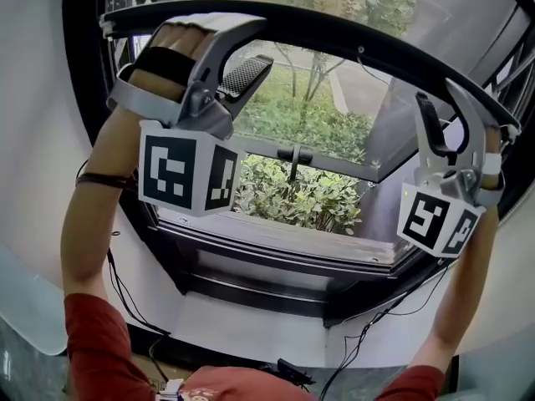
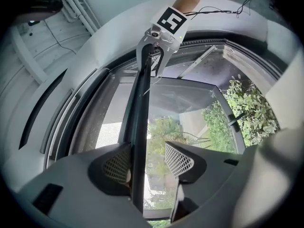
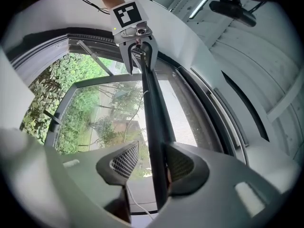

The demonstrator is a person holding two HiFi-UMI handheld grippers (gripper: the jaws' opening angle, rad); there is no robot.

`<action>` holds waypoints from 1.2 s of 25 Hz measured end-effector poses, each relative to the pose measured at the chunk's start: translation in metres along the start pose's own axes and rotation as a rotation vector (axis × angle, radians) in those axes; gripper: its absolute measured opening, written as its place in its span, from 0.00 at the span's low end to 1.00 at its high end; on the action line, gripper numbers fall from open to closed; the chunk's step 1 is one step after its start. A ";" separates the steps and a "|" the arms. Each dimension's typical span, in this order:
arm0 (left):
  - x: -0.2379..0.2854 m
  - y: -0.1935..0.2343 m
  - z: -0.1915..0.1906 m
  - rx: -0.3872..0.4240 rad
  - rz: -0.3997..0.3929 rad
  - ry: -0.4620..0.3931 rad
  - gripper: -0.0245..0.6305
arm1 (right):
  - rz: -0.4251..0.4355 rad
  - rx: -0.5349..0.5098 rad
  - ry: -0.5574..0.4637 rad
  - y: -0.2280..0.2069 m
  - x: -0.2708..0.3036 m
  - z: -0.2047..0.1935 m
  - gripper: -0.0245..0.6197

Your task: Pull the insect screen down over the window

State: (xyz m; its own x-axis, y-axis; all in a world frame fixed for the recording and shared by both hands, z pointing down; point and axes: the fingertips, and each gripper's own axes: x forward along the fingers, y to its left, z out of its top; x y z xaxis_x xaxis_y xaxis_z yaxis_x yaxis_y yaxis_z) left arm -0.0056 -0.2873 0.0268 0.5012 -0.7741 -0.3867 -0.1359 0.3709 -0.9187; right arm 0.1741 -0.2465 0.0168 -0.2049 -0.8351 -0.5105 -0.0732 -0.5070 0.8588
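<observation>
Screen bar: dark rail arcing across the head view's 12 o'clock, above the window.
Left gripper: at 10 o'clock, jaws apart, the bar between them, lying against one jaw only.
Right gripper: at 3 o'clock, also released, the bar along one jaw.
Shrubs: outside, at centre.

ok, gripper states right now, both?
Left gripper: open, screen bar between the jaws, against one pad only.
Right gripper: open, same bar between the jaws, against one pad.
</observation>
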 end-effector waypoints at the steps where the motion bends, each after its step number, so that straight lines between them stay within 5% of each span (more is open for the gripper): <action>1: -0.004 -0.011 0.001 0.001 0.004 -0.002 0.36 | -0.004 0.003 -0.001 0.010 -0.006 0.000 0.33; 30: -0.029 -0.062 0.022 -0.108 -0.239 -0.009 0.38 | 0.184 0.166 0.014 0.063 -0.045 -0.007 0.35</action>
State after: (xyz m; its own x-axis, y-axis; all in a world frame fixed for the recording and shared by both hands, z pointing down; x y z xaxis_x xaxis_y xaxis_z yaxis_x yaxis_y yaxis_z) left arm 0.0075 -0.2763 0.0970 0.5375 -0.8284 -0.1577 -0.1028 0.1212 -0.9873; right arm 0.1854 -0.2423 0.0936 -0.2160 -0.9136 -0.3444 -0.1956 -0.3050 0.9320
